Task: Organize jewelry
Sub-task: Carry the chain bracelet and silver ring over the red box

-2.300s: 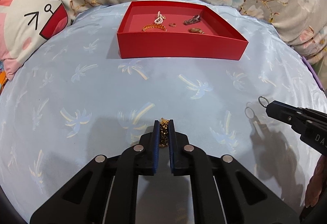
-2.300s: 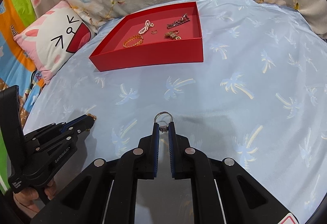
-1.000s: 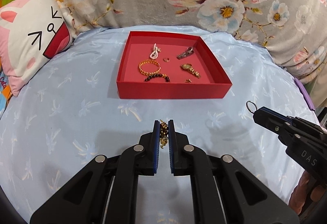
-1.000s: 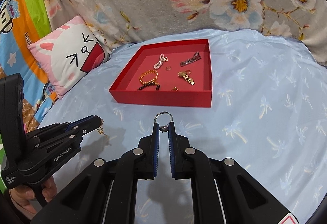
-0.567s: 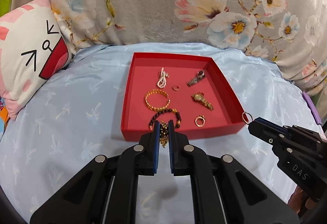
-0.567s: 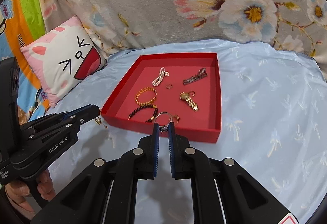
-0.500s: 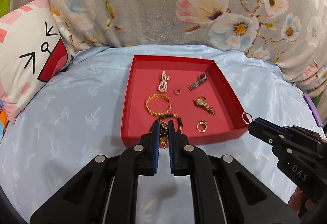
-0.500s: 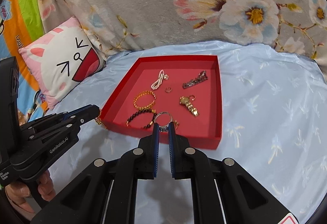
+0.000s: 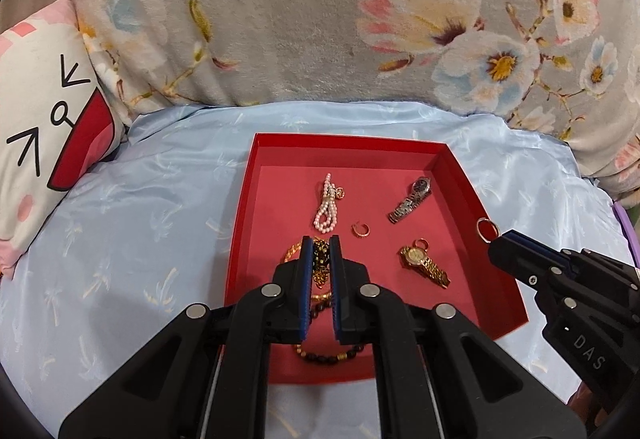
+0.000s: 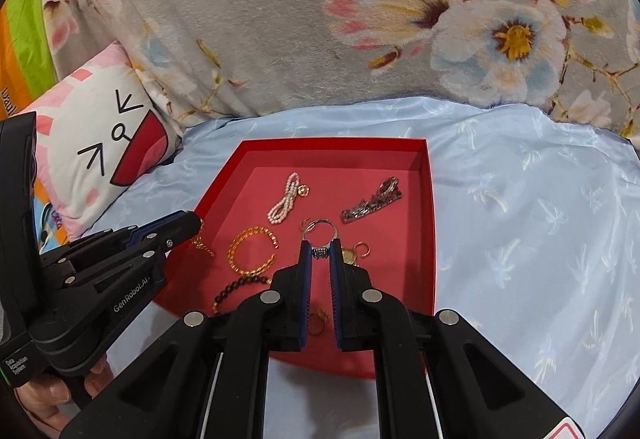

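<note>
A red tray (image 9: 240,207) (image 10: 426,207) lies on the pale blue cloth. It holds a pearl strand (image 9: 327,210), a silver watch (image 9: 410,199), a gold watch (image 9: 423,264), a small gold ring (image 9: 361,229), a gold bangle (image 10: 251,251) and a dark bead bracelet (image 9: 328,351). My left gripper (image 9: 321,263) is shut on a gold chain (image 9: 320,266) above the tray's left half; it also shows in the right wrist view (image 10: 191,226). My right gripper (image 10: 320,251) is shut on a silver ring (image 10: 318,231) above the tray's middle; it also shows in the left wrist view (image 9: 496,239).
A floral grey blanket (image 9: 320,19) rises behind the tray. A pink and white cartoon pillow (image 9: 44,127) lies at the left. Blue cloth (image 10: 540,239) spreads to the right of the tray.
Both grippers have lifted from the blue cloth and moved forward over the red tray, each still holding its piece. The tray now appears closer.
</note>
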Motion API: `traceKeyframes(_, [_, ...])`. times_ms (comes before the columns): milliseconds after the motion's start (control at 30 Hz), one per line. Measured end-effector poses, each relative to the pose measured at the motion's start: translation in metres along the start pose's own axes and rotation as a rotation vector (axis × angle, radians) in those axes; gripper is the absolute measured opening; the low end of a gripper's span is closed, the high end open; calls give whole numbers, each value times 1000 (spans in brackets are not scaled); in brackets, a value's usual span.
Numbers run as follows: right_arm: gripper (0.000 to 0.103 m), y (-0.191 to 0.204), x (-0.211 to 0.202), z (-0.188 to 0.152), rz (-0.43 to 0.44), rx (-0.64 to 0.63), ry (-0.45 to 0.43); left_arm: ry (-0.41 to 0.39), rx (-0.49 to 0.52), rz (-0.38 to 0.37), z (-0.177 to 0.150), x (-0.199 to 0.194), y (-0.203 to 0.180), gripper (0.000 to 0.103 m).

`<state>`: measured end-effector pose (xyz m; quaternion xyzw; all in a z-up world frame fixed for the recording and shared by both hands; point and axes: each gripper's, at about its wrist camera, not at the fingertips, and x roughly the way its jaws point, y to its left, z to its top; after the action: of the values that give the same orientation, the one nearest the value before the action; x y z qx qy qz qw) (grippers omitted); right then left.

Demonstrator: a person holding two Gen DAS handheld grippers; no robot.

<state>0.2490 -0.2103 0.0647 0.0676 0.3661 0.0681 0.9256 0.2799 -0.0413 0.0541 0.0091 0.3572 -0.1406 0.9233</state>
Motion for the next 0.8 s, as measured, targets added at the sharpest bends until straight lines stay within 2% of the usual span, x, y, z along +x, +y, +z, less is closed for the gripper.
traceKeyframes(333, [8,-7,23,17,-15,-2,4,14,14,13,13,31,-5,7])
traceKeyframes(800, [8,-25,58,20,-22,30,44,22,10,34,28,56,-3,7])
